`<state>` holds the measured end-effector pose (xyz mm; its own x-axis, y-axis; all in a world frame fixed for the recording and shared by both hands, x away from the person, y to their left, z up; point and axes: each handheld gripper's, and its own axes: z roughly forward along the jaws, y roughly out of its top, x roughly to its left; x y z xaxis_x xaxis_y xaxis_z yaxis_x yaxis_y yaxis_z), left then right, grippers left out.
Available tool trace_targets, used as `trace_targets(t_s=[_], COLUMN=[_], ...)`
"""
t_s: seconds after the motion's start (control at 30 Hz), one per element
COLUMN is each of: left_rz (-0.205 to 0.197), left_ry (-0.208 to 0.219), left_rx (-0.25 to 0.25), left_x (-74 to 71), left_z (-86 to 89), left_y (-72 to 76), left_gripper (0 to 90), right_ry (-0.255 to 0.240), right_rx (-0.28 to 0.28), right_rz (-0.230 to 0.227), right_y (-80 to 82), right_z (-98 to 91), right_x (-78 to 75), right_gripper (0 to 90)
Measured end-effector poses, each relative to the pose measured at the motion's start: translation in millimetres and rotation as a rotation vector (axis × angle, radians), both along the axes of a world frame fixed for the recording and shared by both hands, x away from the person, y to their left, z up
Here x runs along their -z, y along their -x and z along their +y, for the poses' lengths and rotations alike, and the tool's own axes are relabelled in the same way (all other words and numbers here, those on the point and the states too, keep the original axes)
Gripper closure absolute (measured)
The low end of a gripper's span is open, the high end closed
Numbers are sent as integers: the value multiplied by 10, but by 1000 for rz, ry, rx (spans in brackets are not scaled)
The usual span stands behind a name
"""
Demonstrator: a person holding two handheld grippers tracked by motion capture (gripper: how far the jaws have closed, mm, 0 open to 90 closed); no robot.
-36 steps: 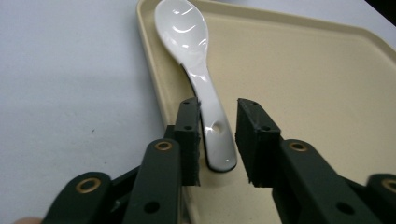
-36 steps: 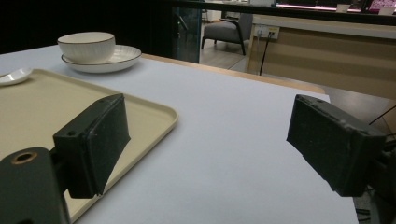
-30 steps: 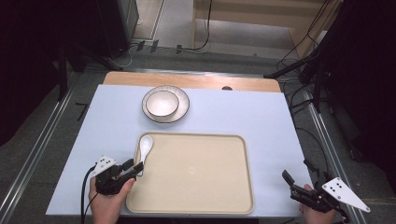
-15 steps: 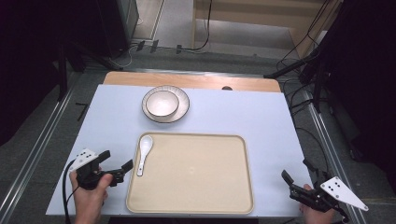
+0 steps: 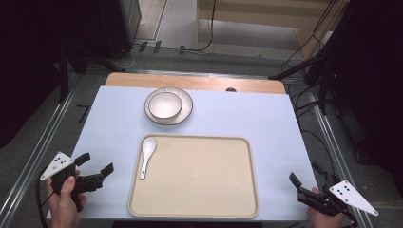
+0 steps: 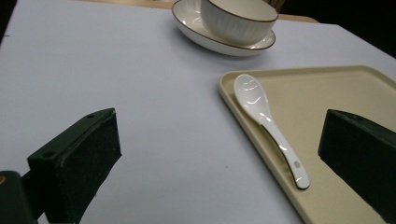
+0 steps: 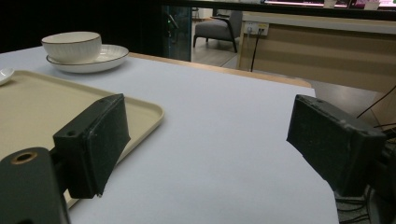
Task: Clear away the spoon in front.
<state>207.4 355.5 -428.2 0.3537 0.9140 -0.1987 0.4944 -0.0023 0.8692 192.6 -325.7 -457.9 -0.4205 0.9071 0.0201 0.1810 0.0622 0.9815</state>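
High view, spoon (image 5: 146, 156) in tray (image 5: 199, 199), bowl (image 5: 165, 104) on plate (image 5: 186, 112)

no legible txt, no labels, no nos.

You are working in a lab-like recording room: cables (image 5: 304, 66) trail over the grey floor (image 5: 228, 61) beyond the table (image 5: 266, 123), and metal rails (image 5: 33, 161) flank it left and right.

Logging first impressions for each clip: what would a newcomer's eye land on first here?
Likely the big beige tray at the table's near centre, with a white spoon lying along its left edge. Behind it, a bowl sits on a plate. The open left tongs hover beside the tray.
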Motion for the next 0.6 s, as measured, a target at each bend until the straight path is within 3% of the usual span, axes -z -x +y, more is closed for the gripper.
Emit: trace_targets(t_s=[0.27,0.6], left_rz=[4,-22], left_ry=[-48,-48], left_rx=[15,-20], left_x=[63,47], left_z=[163,477], left_y=[11,71], left_gripper=[0,0], right_ry=[11,1], right_rx=[11,27], right_rz=[2,0], right_y=[-4,18], right_z=[-26,-82], right_x=[5,3], right_gripper=[133,133])
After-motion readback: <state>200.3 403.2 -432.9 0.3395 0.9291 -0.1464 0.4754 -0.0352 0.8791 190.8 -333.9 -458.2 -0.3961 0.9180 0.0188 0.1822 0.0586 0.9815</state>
